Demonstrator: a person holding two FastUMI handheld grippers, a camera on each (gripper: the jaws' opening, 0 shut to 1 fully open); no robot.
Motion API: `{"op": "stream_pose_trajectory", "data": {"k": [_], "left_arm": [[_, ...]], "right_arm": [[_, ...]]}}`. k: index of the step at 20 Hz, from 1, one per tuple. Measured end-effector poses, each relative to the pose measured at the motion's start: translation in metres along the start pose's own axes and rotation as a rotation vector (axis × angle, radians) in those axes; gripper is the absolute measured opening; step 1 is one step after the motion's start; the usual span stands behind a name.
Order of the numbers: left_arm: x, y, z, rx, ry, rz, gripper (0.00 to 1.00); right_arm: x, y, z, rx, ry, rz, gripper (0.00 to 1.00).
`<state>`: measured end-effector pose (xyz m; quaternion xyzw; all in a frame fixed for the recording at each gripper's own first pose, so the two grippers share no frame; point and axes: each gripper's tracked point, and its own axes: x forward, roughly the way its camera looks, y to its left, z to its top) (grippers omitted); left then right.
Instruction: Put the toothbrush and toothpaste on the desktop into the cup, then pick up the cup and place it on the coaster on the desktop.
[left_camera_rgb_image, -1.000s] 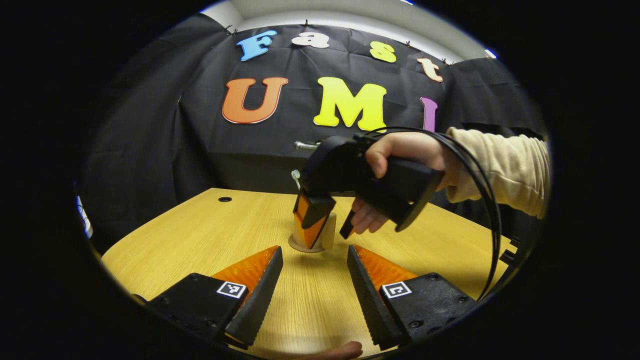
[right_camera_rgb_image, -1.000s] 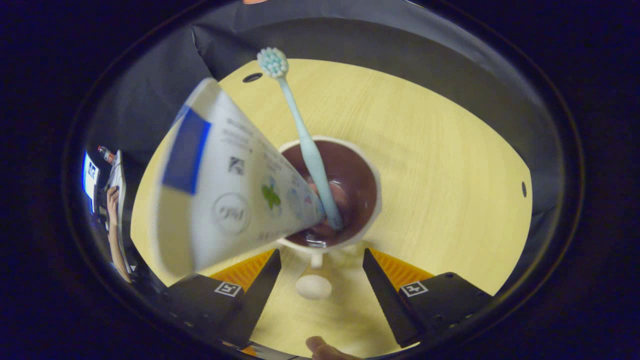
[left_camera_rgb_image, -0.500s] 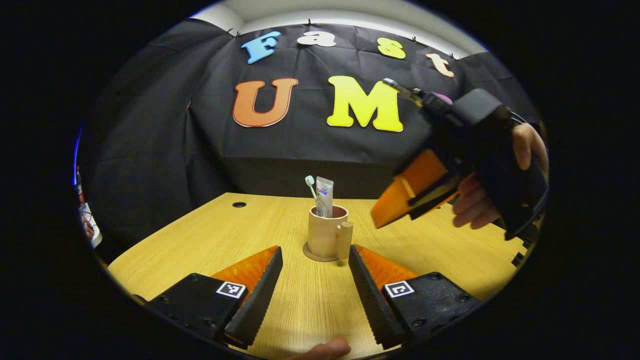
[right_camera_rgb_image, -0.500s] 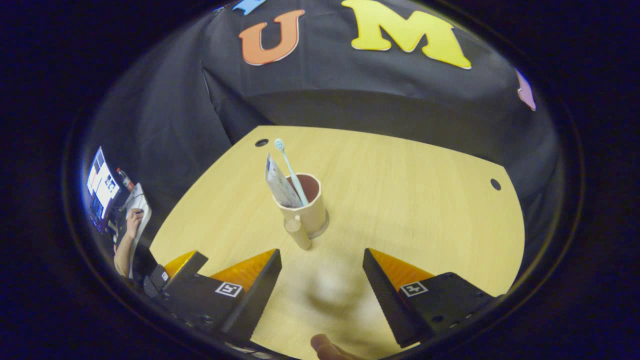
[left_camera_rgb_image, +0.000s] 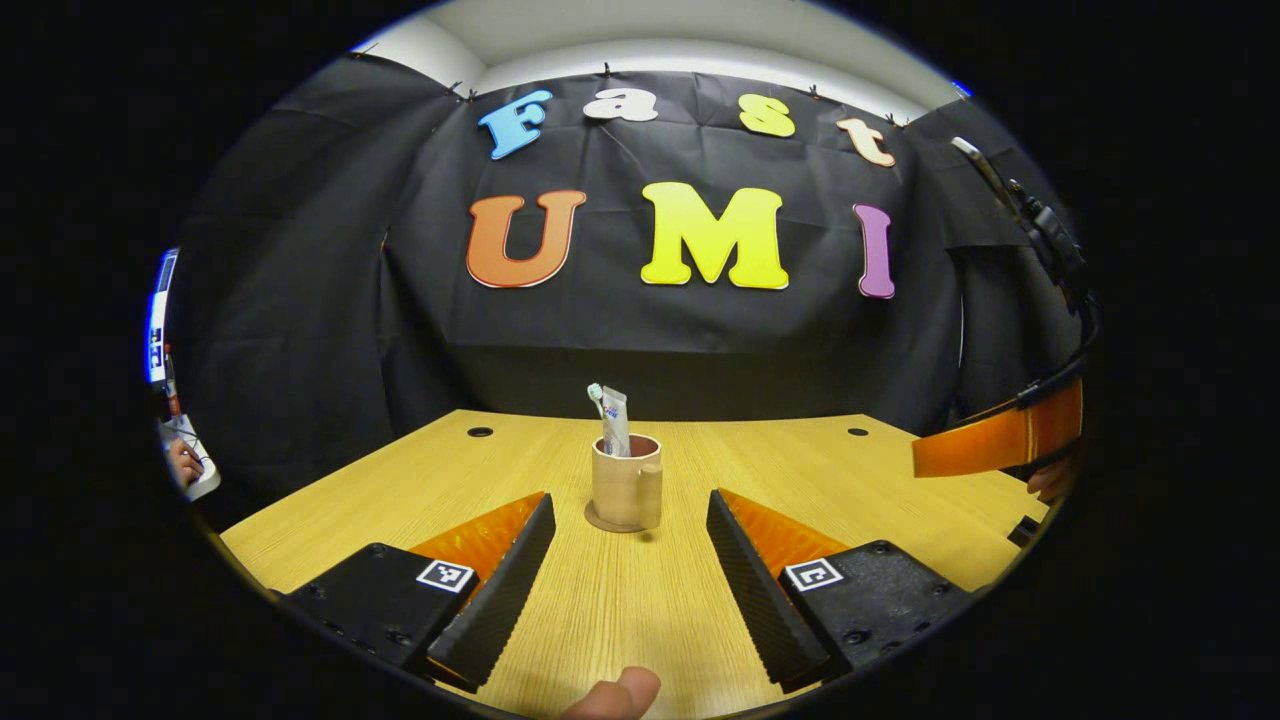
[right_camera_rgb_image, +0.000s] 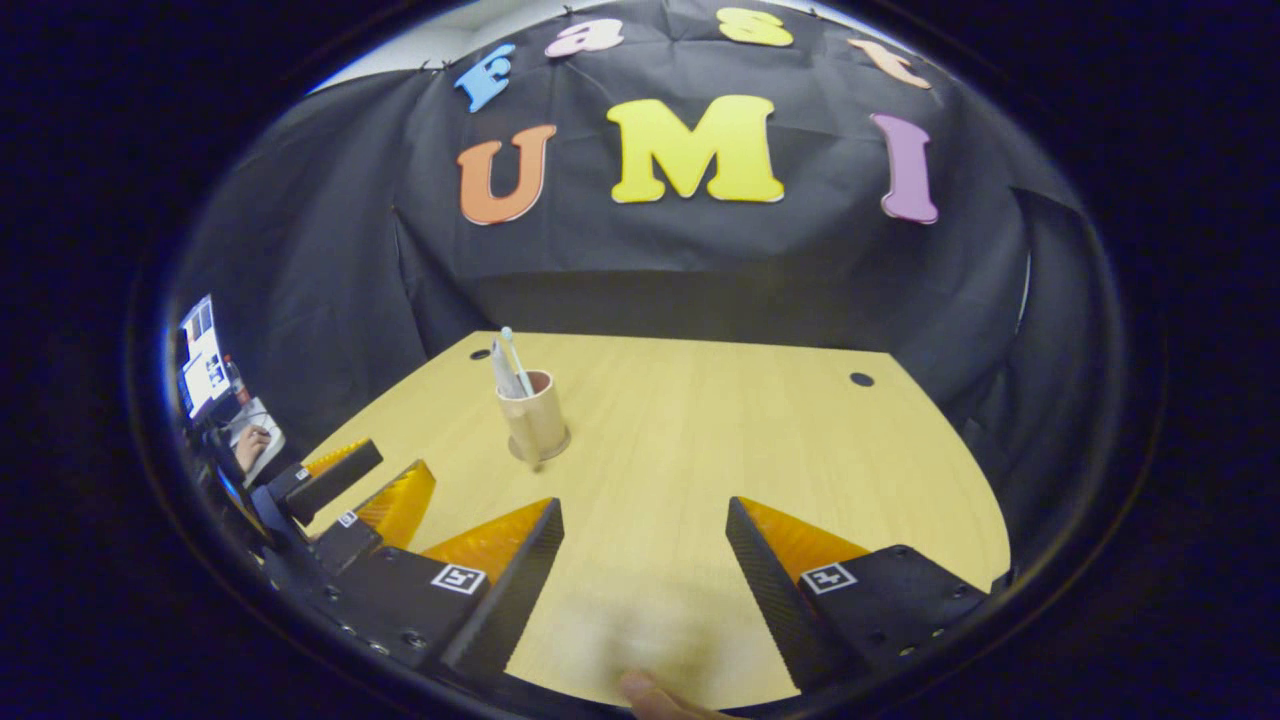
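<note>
Cup (left_camera_rgb_image: 625, 488) on coaster (left_camera_rgb_image: 604, 521), toothbrush (left_camera_rgb_image: 595, 393) and toothpaste (left_camera_rgb_image: 615, 420) inside, ahead of left gripper (left_camera_rgb_image: 630, 570), apart. Both left and right gripper (right_camera_rgb_image: 645, 575) wide open, empty.

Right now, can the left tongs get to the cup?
Probably yes. The left tongs are open, and the cup stands straight ahead on the bare desktop with nothing between them.
</note>
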<state>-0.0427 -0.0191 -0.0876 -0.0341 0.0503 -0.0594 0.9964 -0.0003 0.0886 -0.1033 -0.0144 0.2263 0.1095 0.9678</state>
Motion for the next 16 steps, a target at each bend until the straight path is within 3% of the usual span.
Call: {"op": "stream_pose_trajectory", "data": {"k": [4, 7, 11, 16], "left_arm": [[-0.024, -0.017, 0.003, -0.003, -0.006, -0.016, 0.97], [-0.036, -0.024, 0.007, -0.015, -0.018, -0.024, 1.0], [-0.049, -0.025, 0.013, -0.039, -0.034, -0.027, 0.96], [-0.053, -0.022, 0.02, -0.008, -0.059, -0.013, 0.97]], "right_arm": [[-0.036, -0.022, -0.007, -0.009, -0.18, -0.084, 0.97], [-0.062, -0.023, -0.016, 0.002, -0.258, -0.104, 0.97], [-0.062, -0.028, -0.024, 0.006, -0.298, -0.138, 0.98], [-0.068, -0.028, -0.025, 0.024, -0.328, -0.124, 0.98]]}}
